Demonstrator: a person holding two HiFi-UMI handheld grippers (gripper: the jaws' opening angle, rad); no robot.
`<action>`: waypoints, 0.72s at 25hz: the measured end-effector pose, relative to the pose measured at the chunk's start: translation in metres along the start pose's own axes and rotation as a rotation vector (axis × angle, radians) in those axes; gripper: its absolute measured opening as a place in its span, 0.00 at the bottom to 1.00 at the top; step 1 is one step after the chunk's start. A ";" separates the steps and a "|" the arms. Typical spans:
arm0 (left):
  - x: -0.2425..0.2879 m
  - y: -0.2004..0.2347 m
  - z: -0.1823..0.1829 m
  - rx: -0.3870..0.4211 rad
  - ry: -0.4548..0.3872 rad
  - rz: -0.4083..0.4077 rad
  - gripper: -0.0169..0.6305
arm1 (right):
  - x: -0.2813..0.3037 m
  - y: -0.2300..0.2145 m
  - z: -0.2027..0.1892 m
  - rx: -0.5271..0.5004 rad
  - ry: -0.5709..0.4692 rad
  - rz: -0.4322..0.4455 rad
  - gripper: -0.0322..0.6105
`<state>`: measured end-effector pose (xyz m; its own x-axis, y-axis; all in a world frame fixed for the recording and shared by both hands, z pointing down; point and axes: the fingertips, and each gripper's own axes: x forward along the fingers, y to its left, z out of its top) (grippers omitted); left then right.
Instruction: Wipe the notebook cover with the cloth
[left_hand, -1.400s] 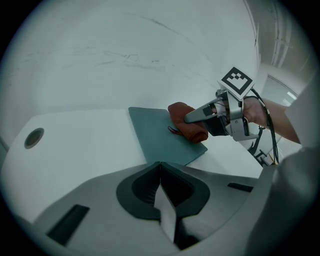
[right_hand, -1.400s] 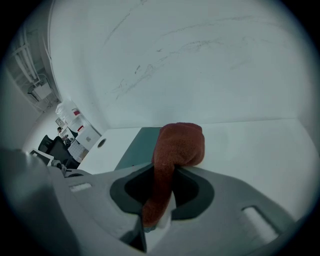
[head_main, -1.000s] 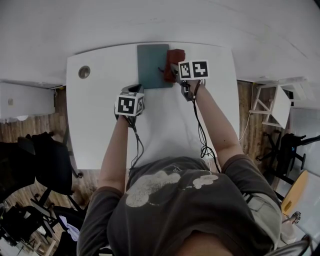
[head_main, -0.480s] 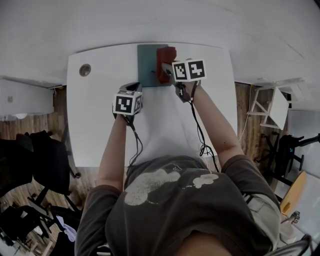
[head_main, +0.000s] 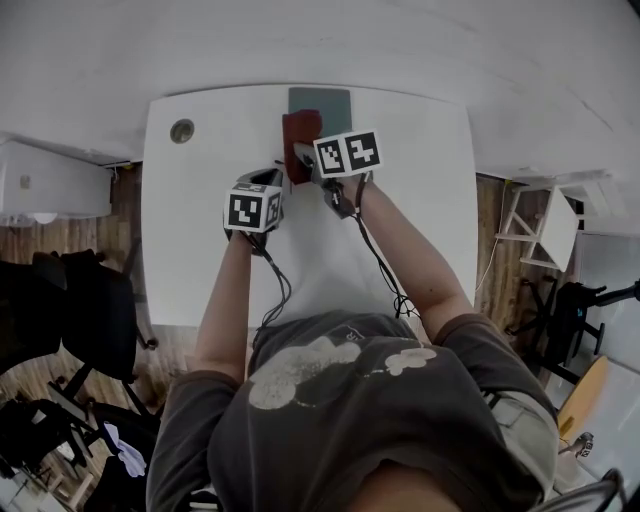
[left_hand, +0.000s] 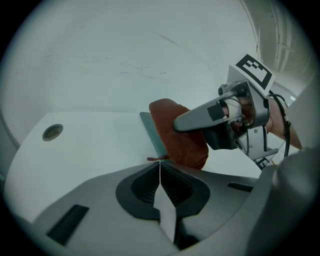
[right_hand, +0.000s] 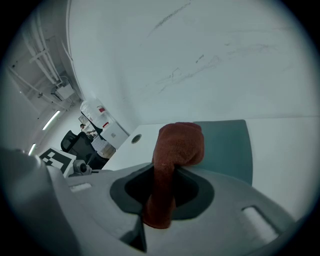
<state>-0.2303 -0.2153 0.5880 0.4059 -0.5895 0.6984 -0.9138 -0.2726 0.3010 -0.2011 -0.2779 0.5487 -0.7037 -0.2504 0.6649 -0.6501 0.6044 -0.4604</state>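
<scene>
Notebook (head_main: 322, 102) lies flat at the far edge of the table (head_main: 200, 260). Cloth (head_main: 299, 133) sits on the notebook's left side, touching the cover. Your right gripper (right_hand: 161, 180) pinches the cloth's tail between its jaws (the rest is bunched ahead of them), forearm angled in toward the notebook. Your left gripper (left_hand: 160, 165) has its jaws pressed together on nothing, just near-left of the notebook, forearm straight.

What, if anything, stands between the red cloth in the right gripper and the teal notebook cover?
Nothing visible. The right gripper is shut on the red terry cloth, whose folded end lies on the dark teal notebook cover. The left gripper, shut and empty, sits beside the cover.
</scene>
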 end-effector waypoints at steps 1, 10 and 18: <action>-0.002 0.002 0.000 -0.004 -0.001 0.003 0.03 | 0.004 0.002 -0.003 0.000 0.010 0.001 0.17; -0.002 0.003 0.003 -0.006 -0.006 -0.009 0.02 | 0.018 -0.004 -0.022 -0.007 0.068 -0.013 0.17; 0.005 -0.003 0.005 0.013 0.013 -0.015 0.03 | 0.006 -0.023 -0.030 0.010 0.074 -0.042 0.17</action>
<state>-0.2251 -0.2213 0.5873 0.4196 -0.5752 0.7022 -0.9072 -0.2916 0.3032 -0.1814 -0.2702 0.5807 -0.6525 -0.2188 0.7255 -0.6819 0.5871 -0.4362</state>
